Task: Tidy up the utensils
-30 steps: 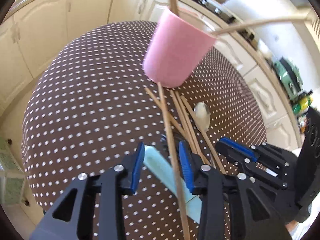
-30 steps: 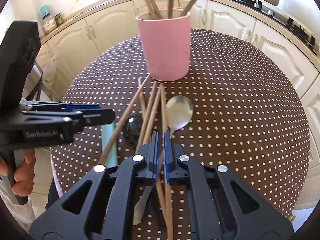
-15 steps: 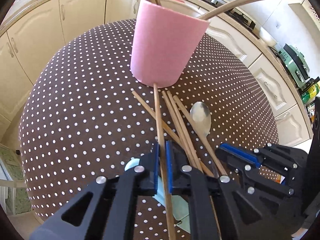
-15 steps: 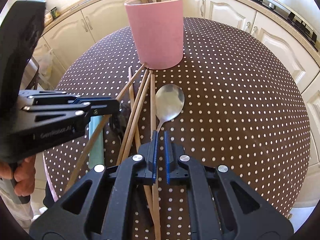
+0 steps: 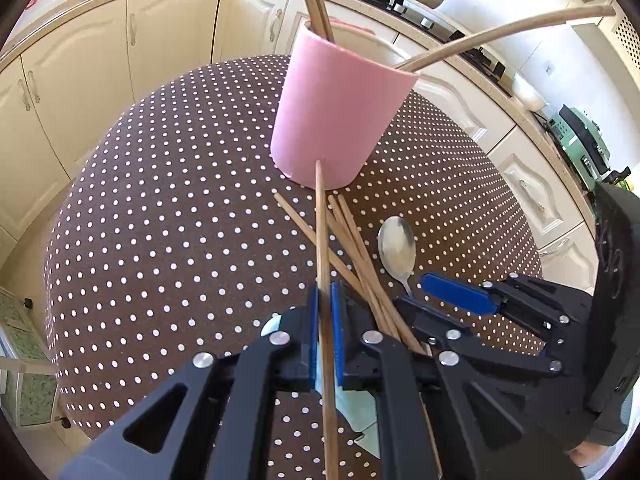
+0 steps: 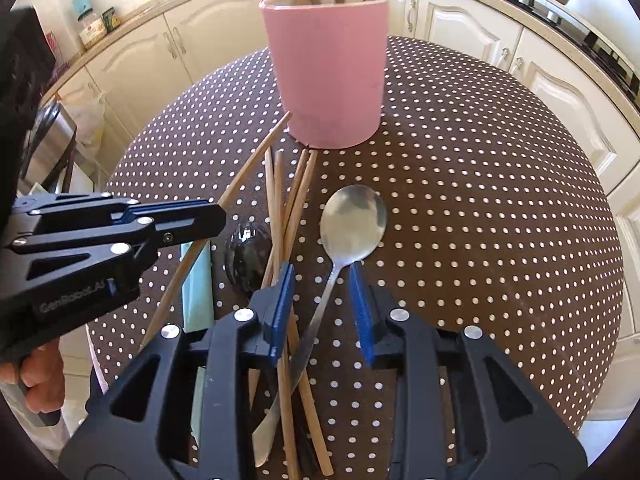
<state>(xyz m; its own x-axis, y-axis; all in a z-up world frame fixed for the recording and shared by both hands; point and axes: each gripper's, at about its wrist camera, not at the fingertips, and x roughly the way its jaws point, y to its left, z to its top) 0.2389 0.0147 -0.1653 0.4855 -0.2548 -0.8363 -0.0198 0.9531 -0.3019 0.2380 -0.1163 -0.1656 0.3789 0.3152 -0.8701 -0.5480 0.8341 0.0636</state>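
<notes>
Left gripper point(image 5: 325, 312) has clamped one chopstick point(image 5: 320, 224) lying short of the pink cup point(image 5: 336, 120); right gripper point(image 6: 322, 292) just opened, astride the spoon point(image 6: 352, 220) handle, gripping nothing: chopstick goes first.

- Left gripper point(image 5: 325, 312): matte black plastic frame with triangular cut-outs behind the jaws.
- Its fingers carry flat blue pads point(image 5: 337, 320) on their inner faces, with round silver screw heads at the linkage joints just behind.
- Right gripper point(image 6: 322, 304): the same black build, blue pads, silver screws.
- Faint embossed lettering marks the left gripper's side, behind its fingers.
</notes>
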